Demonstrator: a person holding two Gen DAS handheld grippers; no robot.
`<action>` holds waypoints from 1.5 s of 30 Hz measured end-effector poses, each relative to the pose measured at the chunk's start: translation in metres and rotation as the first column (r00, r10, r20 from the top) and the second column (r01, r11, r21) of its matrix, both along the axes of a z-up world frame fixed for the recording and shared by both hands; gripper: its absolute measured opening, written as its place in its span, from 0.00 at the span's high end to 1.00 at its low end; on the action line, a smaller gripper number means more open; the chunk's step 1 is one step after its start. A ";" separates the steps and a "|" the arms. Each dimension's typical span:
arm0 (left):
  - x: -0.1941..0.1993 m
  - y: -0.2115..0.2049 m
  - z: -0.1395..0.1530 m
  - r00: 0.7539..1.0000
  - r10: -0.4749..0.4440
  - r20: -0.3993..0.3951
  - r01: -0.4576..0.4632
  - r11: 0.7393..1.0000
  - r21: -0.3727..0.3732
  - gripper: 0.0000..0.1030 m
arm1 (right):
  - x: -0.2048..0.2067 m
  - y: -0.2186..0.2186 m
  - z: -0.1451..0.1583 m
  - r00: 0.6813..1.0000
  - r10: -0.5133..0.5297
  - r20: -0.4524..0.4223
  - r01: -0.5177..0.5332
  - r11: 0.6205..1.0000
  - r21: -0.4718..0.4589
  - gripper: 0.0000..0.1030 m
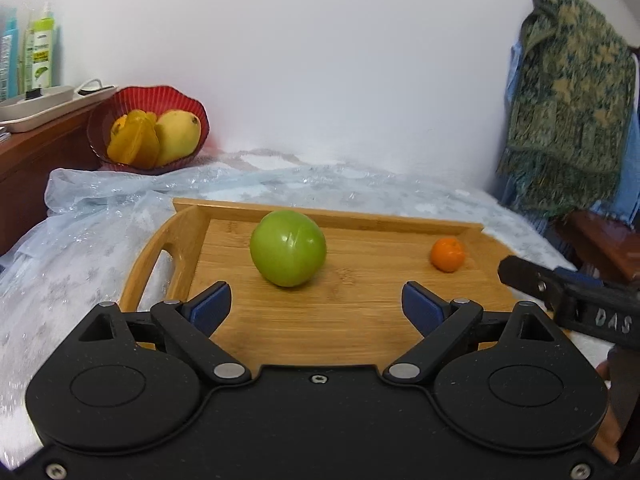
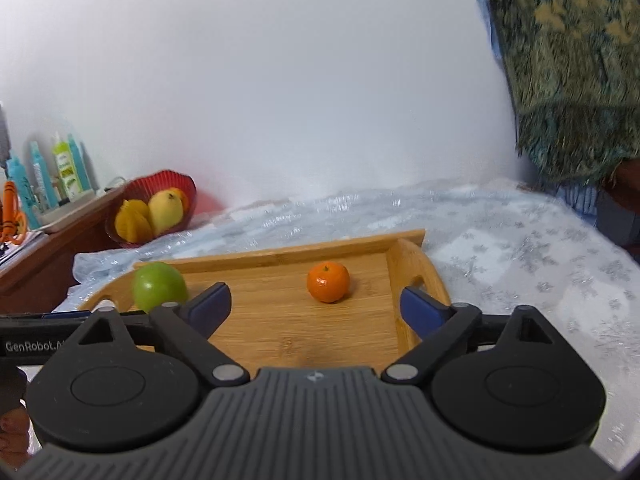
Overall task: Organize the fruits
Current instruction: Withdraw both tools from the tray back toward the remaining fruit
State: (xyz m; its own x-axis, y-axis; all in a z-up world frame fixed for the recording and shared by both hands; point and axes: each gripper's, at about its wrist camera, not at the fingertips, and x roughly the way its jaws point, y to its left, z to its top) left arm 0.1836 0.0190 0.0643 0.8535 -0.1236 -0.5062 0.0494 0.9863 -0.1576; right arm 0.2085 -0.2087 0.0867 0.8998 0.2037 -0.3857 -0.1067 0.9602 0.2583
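Fruits sit in two places: a green apple (image 1: 287,253) and a small orange (image 1: 448,255) lie loose on the wooden tray (image 1: 352,320), well apart, apple toward the left handle, orange toward the right end. A mango (image 1: 178,136) and a starfruit (image 1: 134,142) are already in the red bowl (image 1: 160,98) at the back left, on the crinkly cloth (image 1: 80,240) by the wall. Likely the bowl is the goal and the tray pair is left to move. Left gripper (image 1: 316,306) is spread wide with nothing between its pads, lined up just short of the apple. Right gripper (image 2: 316,306) is also spread, empty, facing the orange, not touching it. Each hand seems paired with the nearer fruit. Round fruit could roll on the flat tray if nudged.
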 end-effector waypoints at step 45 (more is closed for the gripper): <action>-0.184 -0.007 -0.039 0.986 -0.106 0.131 0.096 0.992 0.079 0.31 | -0.186 0.056 -0.041 0.995 -0.019 0.103 0.039 0.980 -0.196 0.04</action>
